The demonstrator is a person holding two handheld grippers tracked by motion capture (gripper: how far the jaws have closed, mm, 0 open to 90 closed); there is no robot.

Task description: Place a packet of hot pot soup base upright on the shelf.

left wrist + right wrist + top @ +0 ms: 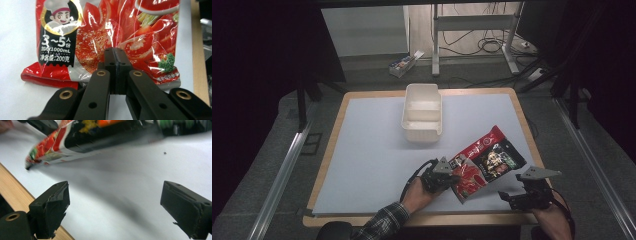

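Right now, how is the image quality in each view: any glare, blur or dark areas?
High view: the table is evenly lit and the surroundings fall into darkness. Left gripper view: sharp, with white glare streaks on the crinkled sauce packet that the left gripper pinches. Right gripper view: the packet's edge is soft, casting a broad shadow; the right gripper stands open.

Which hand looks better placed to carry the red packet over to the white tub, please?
Probably the left: the left gripper is shut on the red packet, while the right gripper hangs open beside it.
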